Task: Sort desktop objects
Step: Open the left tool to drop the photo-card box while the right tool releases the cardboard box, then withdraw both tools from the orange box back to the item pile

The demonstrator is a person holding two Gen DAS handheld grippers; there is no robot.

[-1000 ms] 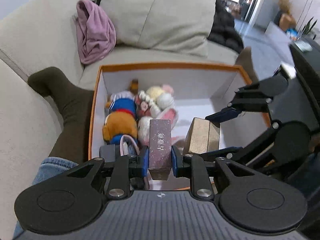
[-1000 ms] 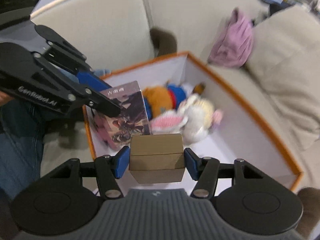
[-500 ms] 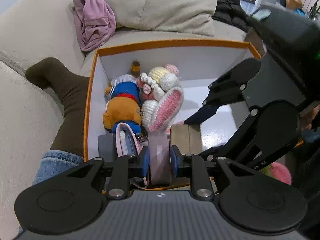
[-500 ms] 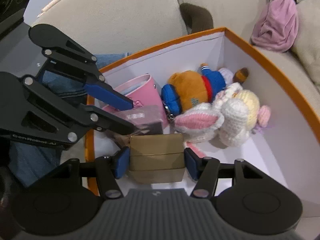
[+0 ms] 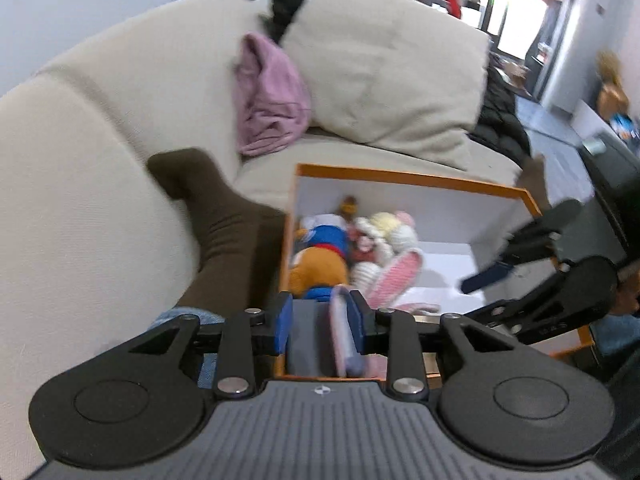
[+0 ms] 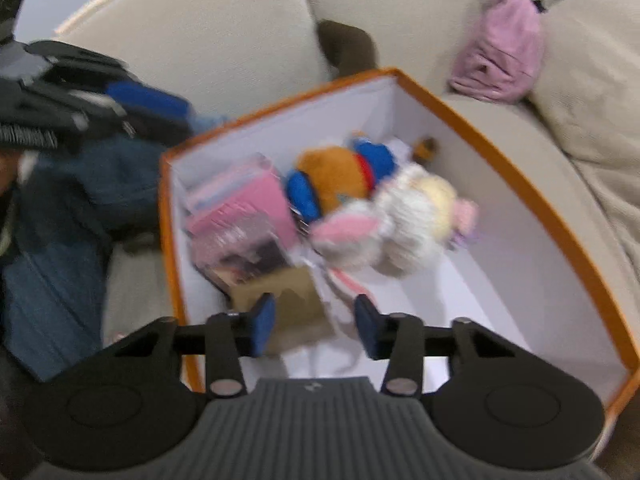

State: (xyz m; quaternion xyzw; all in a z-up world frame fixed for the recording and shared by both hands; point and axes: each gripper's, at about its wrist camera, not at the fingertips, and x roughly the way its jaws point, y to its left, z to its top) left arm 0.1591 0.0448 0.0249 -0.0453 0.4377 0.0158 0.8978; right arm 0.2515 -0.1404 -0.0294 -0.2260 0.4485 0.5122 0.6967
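Note:
An orange-rimmed white box (image 5: pixel 416 179) (image 6: pixel 496 160) sits on the sofa. It holds an orange and blue plush (image 5: pixel 320 264) (image 6: pixel 340 180), a white crochet bunny (image 5: pixel 394 268) (image 6: pixel 400 220), a pink pouch (image 6: pixel 244 208), a dark picture box (image 6: pixel 248 256) and a tan wooden box (image 6: pixel 296 308). My left gripper (image 5: pixel 320 322) is open and empty above the box's near left corner. My right gripper (image 6: pixel 314 326) is open just above the tan box. It also shows at the right of the left wrist view (image 5: pixel 520 280).
A purple cloth (image 5: pixel 268 108) (image 6: pixel 500 64) and beige cushions (image 5: pixel 384 64) lie behind the box. A leg in a brown sock (image 5: pixel 216 224) and jeans (image 6: pixel 52 240) lies left of the box.
Both grippers have opened and pulled back up. The dark picture box and the tan wooden box now lie in the orange-rimmed box.

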